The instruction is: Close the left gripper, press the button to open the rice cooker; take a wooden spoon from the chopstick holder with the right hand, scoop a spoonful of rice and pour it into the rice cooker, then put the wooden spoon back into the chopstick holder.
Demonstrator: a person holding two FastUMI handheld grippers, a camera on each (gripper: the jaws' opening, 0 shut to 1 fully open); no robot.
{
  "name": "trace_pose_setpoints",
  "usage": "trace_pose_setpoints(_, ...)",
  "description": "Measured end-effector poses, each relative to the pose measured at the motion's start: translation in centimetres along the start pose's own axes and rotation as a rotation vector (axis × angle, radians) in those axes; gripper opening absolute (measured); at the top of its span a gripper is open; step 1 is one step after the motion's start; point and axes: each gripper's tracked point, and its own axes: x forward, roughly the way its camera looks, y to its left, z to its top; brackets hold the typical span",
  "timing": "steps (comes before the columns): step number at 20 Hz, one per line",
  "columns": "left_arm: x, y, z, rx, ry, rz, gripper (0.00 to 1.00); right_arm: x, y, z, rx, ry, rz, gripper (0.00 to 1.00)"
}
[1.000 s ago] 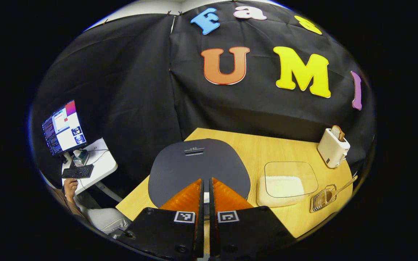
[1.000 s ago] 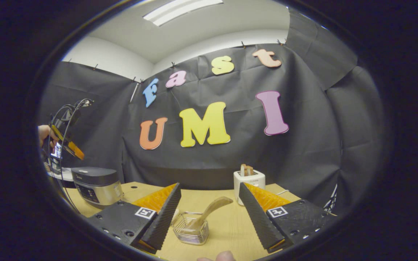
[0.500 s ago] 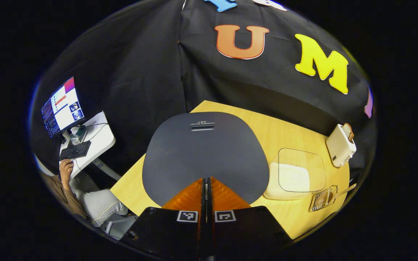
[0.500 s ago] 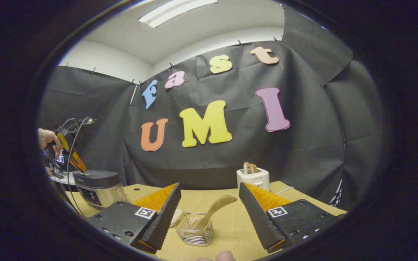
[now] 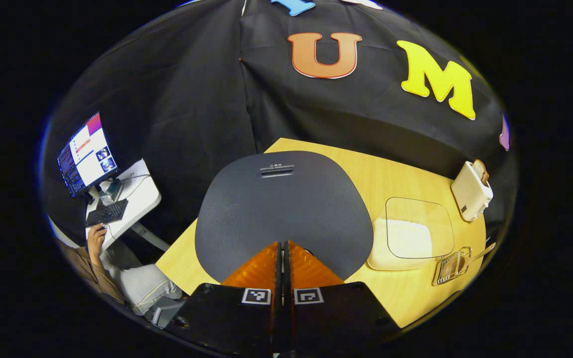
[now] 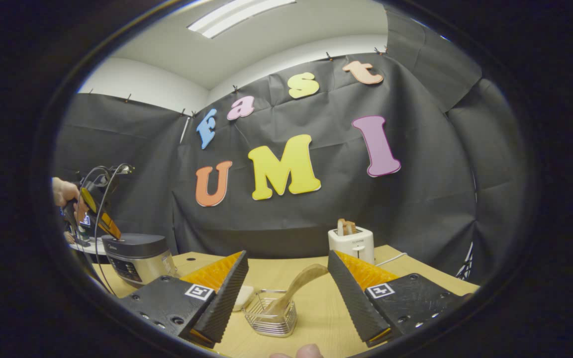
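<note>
The left hand-held gripper point(image 5: 282, 248), fingers pressed together on nothing, hangs over the front edge of the one rice cooker point(image 5: 281, 209), lid down; off the button, it could slip. The right hand-held gripper point(image 6: 286, 283) gapes before one wooden spoon point(image 6: 296, 288) in one chopstick holder point(image 6: 271, 315), near the worktop point(image 5: 406, 169)'s right edge; it could topple.

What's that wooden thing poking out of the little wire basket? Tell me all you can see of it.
It is a pale wooden spoon, smooth and gently curved. It stands tilted in the small wire chopstick holder on the light wooden table, its broad upper end leaning up and to the right; its lower end is hidden in the basket. The right gripper hangs with its jaws open on either side, apparently not touching it. In the left gripper view, it lies near the table's edge.
</note>
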Motion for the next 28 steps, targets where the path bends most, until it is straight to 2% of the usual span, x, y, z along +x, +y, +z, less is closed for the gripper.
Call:
trace_pose_setpoints(1,-0.2,0.1,0.2,0.003,-0.006,0.008,0.03,-0.1,-0.3,0.4,0.005,-0.008,-0.006,0.95)
trace_pose_setpoints(2,0.2,0.1,0.4,0.003,-0.009,0.008,0.03,-0.3,-0.4,0.7,0.005,-0.017,-0.014,0.91)
trace_pose_setpoints(3,-0.5,0.1,0.9,-0.009,-0.031,0.012,0.03,-0.4,-0.5,1.0,0.002,-0.025,-0.019,0.95)
trace_pose_setpoints(6,-2.1,0.3,4.2,-0.011,-0.15,0.02,0.04,-0.5,-0.5,1.3,-0.025,-0.031,-0.024,0.95)
trace_pose_setpoints(7,-3.0,1.3,6.0,0.003,-0.228,0.063,0.16,-0.5,-0.5,1.3,-0.024,-0.028,-0.025,0.91)
trace_pose_setpoints(8,-4.1,2.1,7.5,0.012,-0.289,0.087,0.29,-0.6,-0.5,1.5,-0.023,-0.024,-0.025,0.95)
trace_pose_setpoints(9,-4.4,2.2,8.7,-0.005,-0.337,0.081,0.6,-0.7,-0.7,1.5,-0.027,-0.023,-0.029,1.0)
trace_pose_setpoints(10,-5.3,2.0,9.4,-0.031,-0.372,0.07,0.61,-0.8,-0.9,1.7,-0.036,-0.025,-0.037,0.95)
trace_pose_setpoints(11,-5.8,2.0,10.2,-0.041,-0.407,0.071,0.87,-1.0,-1.1,1.9,-0.047,-0.029,-0.046,0.95)
trace_pose_setpoints(12,-6.6,2.3,11.3,-0.032,-0.452,0.072,1.0,-1.2,-1.2,2.2,-0.059,-0.034,-0.052,0.95)
trace_pose_setpoints(14,-7.6,2.6,12.5,0.006,-0.508,0.075,1.0,-1.5,-1.5,2.3,-0.069,-0.039,-0.07,0.95)
trace_pose_setpoints(15,-7.9,2.0,12.4,0.015,-0.519,0.051,0.94,-1.6,-1.8,2.0,-0.064,-0.035,-0.076,0.95)
trace_pose_setpoints(16,-8.3,1.0,12.6,0.019,-0.539,0.027,0.99,-1.7,-1.9,1.9,-0.059,-0.028,-0.08,0.95)
trace_pose_setpoints(19,-9.9,-0.5,12.6,0.056,-0.634,-0.011,1.0,-1.5,-1.7,1.4,-0.064,-0.013,-0.074,0.95)
trace_pose_setpoints(26,-11.3,-3.2,8.7,0.018,-0.746,-0.109,0.99,-1.8,-1.7,-0.9,-0.097,0.079,-0.055,0.96)
trace_pose_setpoints(27,-11.6,-3.2,8.4,0.019,-0.774,-0.107,0.95,-1.7,-1.6,-1.4,-0.098,0.099,-0.054,0.96)
trace_pose_setpoints(28,-11.7,-3.4,7.9,0.024,-0.792,-0.113,0.99,-1.6,-1.4,-2.2,-0.096,0.127,-0.05,0.95)
